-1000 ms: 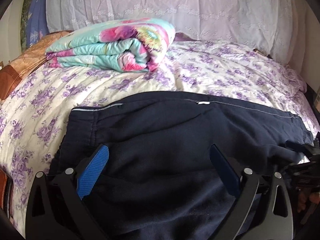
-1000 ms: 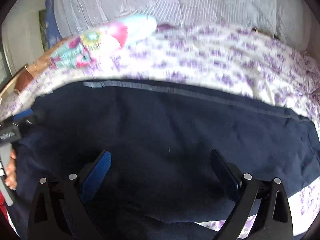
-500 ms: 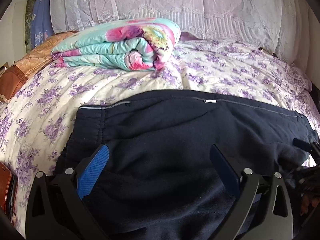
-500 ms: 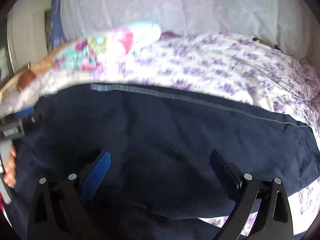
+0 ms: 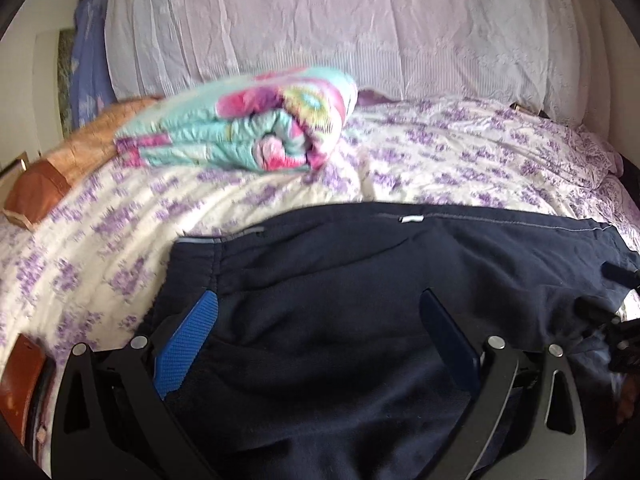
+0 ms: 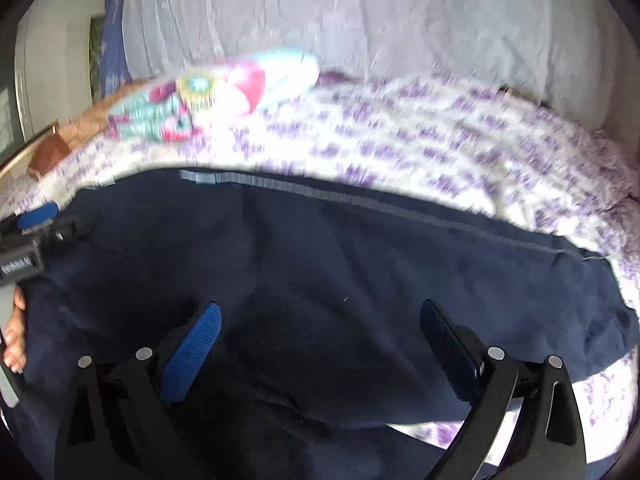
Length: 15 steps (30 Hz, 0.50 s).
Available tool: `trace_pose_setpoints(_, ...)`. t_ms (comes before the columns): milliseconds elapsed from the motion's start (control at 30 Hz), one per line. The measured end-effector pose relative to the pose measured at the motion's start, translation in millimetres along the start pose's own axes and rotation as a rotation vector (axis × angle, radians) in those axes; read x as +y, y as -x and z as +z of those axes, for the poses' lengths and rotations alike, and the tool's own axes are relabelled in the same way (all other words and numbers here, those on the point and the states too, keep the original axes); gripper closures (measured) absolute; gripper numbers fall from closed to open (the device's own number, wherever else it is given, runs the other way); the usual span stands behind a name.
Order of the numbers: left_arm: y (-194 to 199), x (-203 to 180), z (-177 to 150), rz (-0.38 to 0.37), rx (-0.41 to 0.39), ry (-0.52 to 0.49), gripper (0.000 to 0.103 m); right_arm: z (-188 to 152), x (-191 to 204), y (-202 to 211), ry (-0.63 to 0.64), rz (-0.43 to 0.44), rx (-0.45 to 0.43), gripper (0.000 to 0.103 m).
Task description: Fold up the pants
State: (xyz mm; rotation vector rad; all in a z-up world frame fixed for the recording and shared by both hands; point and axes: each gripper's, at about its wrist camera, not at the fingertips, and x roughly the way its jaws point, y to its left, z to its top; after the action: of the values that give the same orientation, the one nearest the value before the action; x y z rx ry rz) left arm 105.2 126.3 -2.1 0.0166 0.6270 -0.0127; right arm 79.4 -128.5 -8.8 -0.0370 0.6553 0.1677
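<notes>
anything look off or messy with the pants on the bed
Nothing is damaged or spilled. The navy pants lie across the floral bedspread, but the end by the right edge of the left wrist view is bunched and rumpled rather than flat.

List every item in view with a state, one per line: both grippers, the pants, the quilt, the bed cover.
Left gripper: jaws wide open, over the pants, gripping nothing.
Right gripper: jaws wide open, over the pants, gripping nothing.
Navy pants: laid lengthwise across the bed, rumpled, cross fold not made.
Floral quilt: folded into a bundle, resting on the bed beyond the pants.
Purple-flowered bed cover: spread out, lightly wrinkled.
</notes>
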Motion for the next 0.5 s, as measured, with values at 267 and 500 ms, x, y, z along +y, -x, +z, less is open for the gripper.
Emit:
trace_pose_setpoints(267,34.5,-24.0,-21.4,-0.138,-0.056,0.065,0.005,-27.3,-23.2,55.4,-0.082,0.1,-0.07,0.003)
trace_pose_setpoints(500,24.8,-20.0,-24.9,-0.097,-0.01,0.114,0.005,-38.2,-22.2,43.9,-0.112,0.115,0.027,0.003)
